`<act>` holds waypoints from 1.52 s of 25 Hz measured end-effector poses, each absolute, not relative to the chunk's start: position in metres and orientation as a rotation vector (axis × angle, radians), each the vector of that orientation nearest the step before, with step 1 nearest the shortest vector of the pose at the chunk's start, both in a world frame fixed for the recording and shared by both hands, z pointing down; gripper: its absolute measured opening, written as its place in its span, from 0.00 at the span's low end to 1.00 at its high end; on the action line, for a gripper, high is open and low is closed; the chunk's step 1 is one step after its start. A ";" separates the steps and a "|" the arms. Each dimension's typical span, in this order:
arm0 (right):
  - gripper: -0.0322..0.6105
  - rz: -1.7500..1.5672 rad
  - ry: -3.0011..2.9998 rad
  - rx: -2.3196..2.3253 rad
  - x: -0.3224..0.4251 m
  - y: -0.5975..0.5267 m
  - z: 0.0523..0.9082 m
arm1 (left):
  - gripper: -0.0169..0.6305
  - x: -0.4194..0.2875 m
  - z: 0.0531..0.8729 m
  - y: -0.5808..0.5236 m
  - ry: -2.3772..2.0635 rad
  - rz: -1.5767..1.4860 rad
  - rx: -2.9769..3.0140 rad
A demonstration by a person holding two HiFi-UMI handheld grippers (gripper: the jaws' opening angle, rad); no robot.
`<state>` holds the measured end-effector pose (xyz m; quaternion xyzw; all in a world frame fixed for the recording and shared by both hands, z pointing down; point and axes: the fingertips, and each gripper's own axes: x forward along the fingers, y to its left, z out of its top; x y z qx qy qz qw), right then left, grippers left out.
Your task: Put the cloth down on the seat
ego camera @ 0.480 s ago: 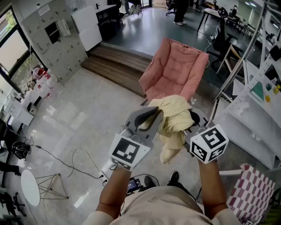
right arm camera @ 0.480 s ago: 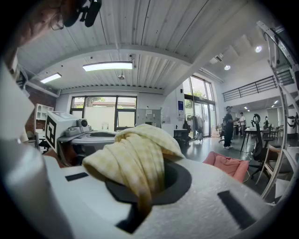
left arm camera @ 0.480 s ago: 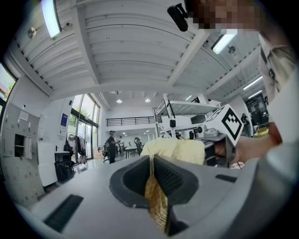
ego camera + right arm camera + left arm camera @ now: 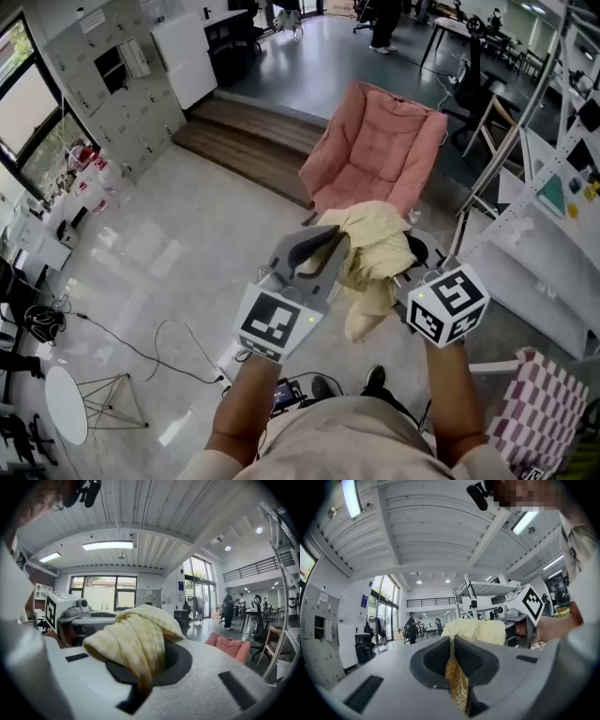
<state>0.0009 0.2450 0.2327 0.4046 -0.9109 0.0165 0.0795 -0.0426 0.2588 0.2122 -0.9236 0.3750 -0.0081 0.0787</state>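
Observation:
A pale yellow checked cloth [image 4: 373,251] hangs bunched between my two grippers, held up in the air in front of a pink cushioned chair [image 4: 375,150]. My left gripper [image 4: 323,251] is shut on one edge of the cloth [image 4: 454,677]. My right gripper [image 4: 405,272] is shut on the other part, and the cloth [image 4: 136,639] drapes over its jaws. The chair's seat [image 4: 229,645] lies beyond and below the cloth, apart from it. Both grippers stand close together at mid-frame in the head view.
A white metal rack [image 4: 553,187] stands to the right of the chair. A pink-and-white checked item [image 4: 539,412] lies at lower right. A cable [image 4: 159,352] runs over the glossy floor at left, near a small white round table [image 4: 64,401]. People stand far off in the hall.

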 end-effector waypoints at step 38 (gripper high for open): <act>0.05 0.094 -2.835 0.978 0.080 0.018 0.256 | 0.07 0.042 0.237 0.037 1.323 -0.161 -2.687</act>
